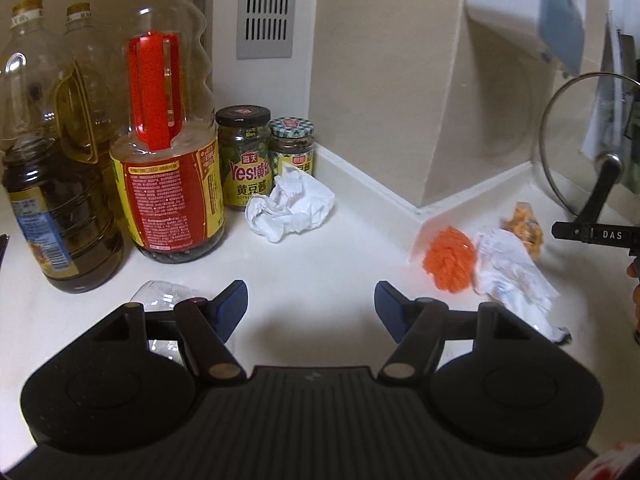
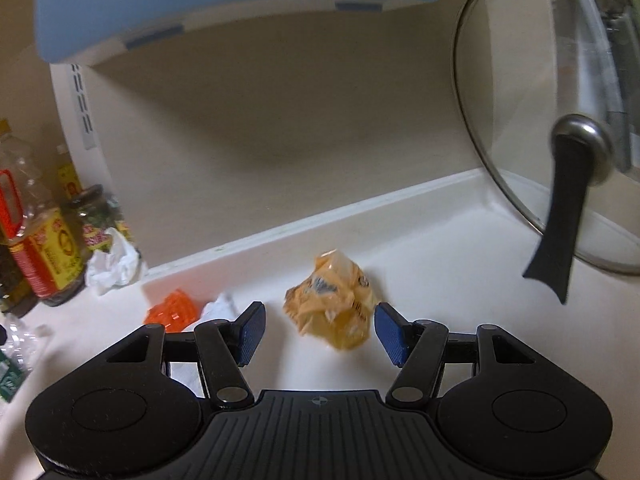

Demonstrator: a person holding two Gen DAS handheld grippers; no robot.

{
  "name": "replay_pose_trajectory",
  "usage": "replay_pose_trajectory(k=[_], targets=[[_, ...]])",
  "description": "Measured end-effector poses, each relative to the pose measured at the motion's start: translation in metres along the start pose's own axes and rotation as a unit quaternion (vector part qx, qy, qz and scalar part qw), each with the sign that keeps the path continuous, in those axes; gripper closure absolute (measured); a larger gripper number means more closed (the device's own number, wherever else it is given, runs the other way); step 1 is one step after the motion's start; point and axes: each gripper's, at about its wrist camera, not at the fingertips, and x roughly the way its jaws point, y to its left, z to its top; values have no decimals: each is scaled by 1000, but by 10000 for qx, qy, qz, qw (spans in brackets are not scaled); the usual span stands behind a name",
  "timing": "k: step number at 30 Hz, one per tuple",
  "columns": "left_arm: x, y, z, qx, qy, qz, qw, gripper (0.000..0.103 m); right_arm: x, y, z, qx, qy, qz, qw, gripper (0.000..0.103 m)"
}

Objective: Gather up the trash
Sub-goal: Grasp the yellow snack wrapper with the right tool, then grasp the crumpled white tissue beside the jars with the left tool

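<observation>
On a white kitchen counter (image 1: pixel 312 256) lie several pieces of trash. A crumpled white paper ball (image 1: pixel 290 208) rests by the jars, ahead of my left gripper (image 1: pixel 311 312), which is open and empty. An orange mesh wad (image 1: pixel 450 258), a crumpled white receipt (image 1: pixel 508 270) and a yellow crumpled wrapper (image 1: pixel 524 228) lie to its right. In the right wrist view the yellow wrapper (image 2: pixel 332 306) sits just beyond and partly between the blue pads of my right gripper (image 2: pixel 320 330); the pads stand apart from it. The orange mesh (image 2: pixel 174 314) lies at the left.
Oil bottles (image 1: pixel 168 136) and sauce jars (image 1: pixel 246 156) crowd the left rear. A glass pot lid (image 2: pixel 560 140) with a black handle leans at the right. A wall corner (image 1: pixel 420 120) juts out. Crushed clear plastic (image 1: pixel 160 292) lies under my left finger. A white-blue shelf (image 2: pixel 224 4) hangs above.
</observation>
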Motion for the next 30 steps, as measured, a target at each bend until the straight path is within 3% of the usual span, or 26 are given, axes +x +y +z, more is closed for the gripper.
replay_pose_trajectory(k=[14, 16, 25, 30], targets=[[41, -6, 14, 55, 24, 251, 9997, 36, 68, -10, 5, -65, 382, -20, 9992, 42], [45, -6, 15, 83, 35, 273, 9996, 36, 71, -9, 5, -109, 378, 14, 9992, 55], [57, -9, 18, 106, 44, 267, 9996, 36, 70, -7, 5, -305, 305, 15, 9991, 67], [67, -12, 20, 132, 76, 249, 9996, 36, 60, -7, 8, -269, 124, 66, 9995, 69]])
